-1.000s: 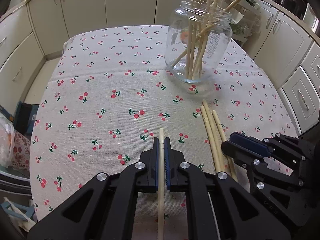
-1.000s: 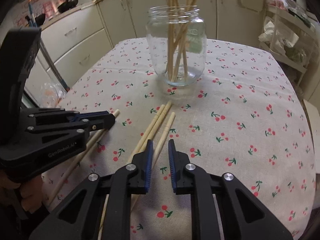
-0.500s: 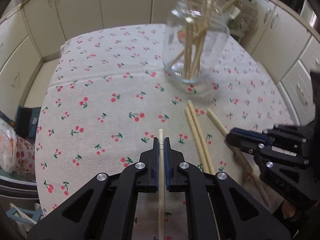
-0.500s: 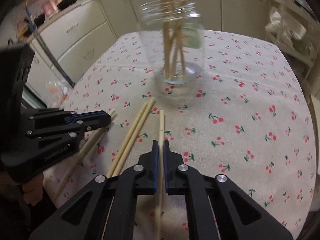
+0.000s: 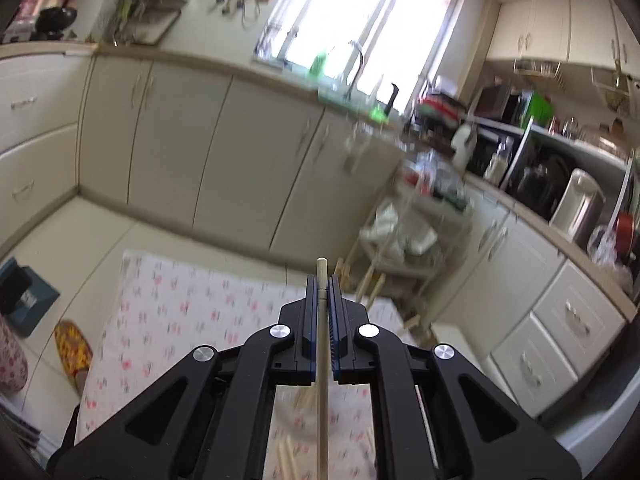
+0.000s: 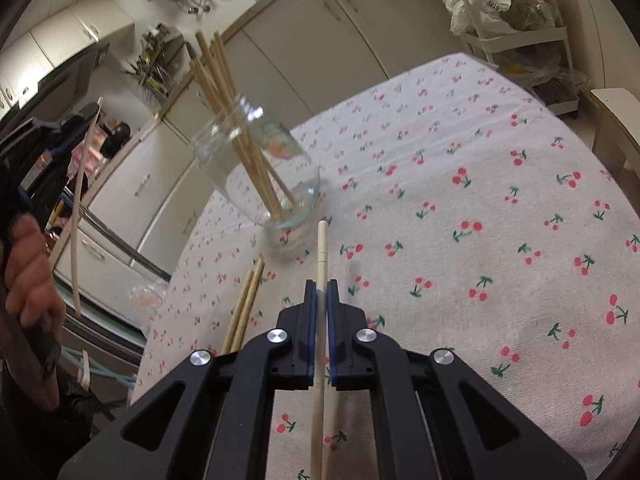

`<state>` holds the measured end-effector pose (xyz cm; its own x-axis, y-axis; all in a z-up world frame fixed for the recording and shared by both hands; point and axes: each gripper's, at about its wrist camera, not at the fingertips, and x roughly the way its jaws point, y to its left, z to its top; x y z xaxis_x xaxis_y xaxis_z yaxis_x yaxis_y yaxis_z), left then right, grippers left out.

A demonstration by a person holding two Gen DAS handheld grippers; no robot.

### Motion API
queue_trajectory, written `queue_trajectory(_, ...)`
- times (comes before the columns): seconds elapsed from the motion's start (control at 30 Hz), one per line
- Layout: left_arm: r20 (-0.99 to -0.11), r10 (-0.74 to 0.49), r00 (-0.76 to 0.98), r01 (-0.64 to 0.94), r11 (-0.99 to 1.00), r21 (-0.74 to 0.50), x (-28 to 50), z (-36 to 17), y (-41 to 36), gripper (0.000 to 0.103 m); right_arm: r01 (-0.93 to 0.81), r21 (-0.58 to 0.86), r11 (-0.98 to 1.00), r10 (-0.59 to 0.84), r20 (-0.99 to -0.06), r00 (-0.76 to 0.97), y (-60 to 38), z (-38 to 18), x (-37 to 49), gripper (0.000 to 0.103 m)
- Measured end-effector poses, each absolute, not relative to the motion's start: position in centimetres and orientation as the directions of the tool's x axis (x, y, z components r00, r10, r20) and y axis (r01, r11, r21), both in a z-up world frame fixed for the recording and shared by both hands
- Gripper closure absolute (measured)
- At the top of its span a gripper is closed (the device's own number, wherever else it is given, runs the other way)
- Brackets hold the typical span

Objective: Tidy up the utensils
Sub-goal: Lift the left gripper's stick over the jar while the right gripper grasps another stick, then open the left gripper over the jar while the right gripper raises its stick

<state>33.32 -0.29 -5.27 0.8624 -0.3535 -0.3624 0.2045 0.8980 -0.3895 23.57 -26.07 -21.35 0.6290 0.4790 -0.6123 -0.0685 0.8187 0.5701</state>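
Observation:
My left gripper (image 5: 323,280) is shut on a wooden chopstick (image 5: 321,360) and is raised high, pointing toward the kitchen cabinets. That chopstick shows at the far left in the right wrist view (image 6: 78,216), held upright. My right gripper (image 6: 320,286) is shut on another chopstick (image 6: 320,256), lifted over the cherry-print tablecloth (image 6: 460,208). A glass jar (image 6: 256,176) with several chopsticks in it stands just beyond the tip. Two loose chopsticks (image 6: 244,308) lie on the cloth to the left of the right gripper.
Cream cabinets (image 5: 224,152) run behind the table. A white rack with bags (image 6: 516,32) stands at the far right. A counter with appliances (image 5: 552,184) is on the right. A blue box (image 5: 24,296) and a slipper (image 5: 72,344) lie on the floor.
My left gripper rose and tilted up with its chopstick, so the table dropped low in its view. My right gripper lifted and tilted with its chopstick toward the jar.

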Motion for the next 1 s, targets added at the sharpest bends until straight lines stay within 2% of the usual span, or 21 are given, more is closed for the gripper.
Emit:
queue_trajectory(0.27, -0.152, -0.218, 0.964, 0.146, 0.912, -0.383, 36.7, -0.9, -1.8, 0.098, -0.038, 0.603, 0.797, 0.492, -0.612, 0.619, -26.7, -21.7, 23.9, 0.097)
queue_trajectory(0.37, -0.12, -0.196, 0.973, 0.138, 0.916, -0.378, 38.1, -0.3, -2.5, 0.098, -0.055, 0.583, 0.811, 0.486, -0.618, 0.618, -26.3, -21.5, 23.8, 0.097)
queue_trajectory(0.77, -0.149, -0.222, 0.964, 0.172, 0.941, -0.29, 39.1, -2.4, -4.5, 0.098, -0.052, 0.591, 0.805, 0.499, -0.625, 0.6, -26.3, -21.9, 24.0, 0.097)
queue_trajectory(1.0, -0.267, -0.251, 0.93, 0.193, 0.955, -0.225, 39.8, -5.9, -5.6, 0.098, -0.038, 0.604, 0.796, 0.496, -0.615, 0.613, -26.8, -21.8, 23.8, 0.097)
